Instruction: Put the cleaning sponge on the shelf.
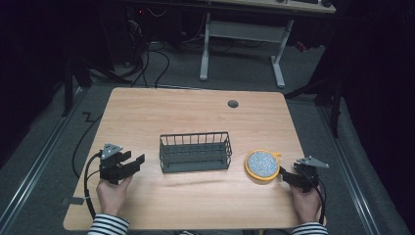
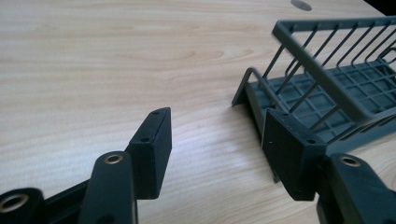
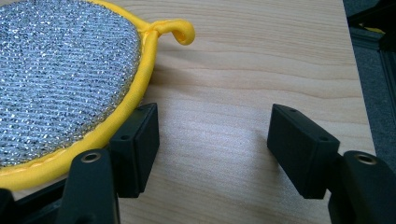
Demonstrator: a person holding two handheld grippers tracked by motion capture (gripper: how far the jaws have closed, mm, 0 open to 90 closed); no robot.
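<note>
A dark grey wire basket [image 1: 195,138] stands empty in the middle of the wooden table [image 1: 195,112]. To its right lies a round pad [image 1: 263,165] with a silver glitter face, a yellow rim and a small loop. My left gripper [image 1: 137,157] hovers left of the basket, open, pointing at its near left corner. In the left gripper view the gripper [image 2: 217,135] has only bare wood between its jaws, with the basket [image 2: 317,70] just beyond the right one. My right gripper [image 1: 284,174] sits open by the pad's right edge. In its own view the right gripper [image 3: 212,126] holds nothing, and its left jaw lies beside the pad [image 3: 60,79].
A grey cable hole [image 1: 233,104] is set in the far part of the table. Beyond the table stands another desk on white legs [image 1: 204,49], with cables on the floor. The table's right edge [image 3: 355,70] runs close to my right gripper.
</note>
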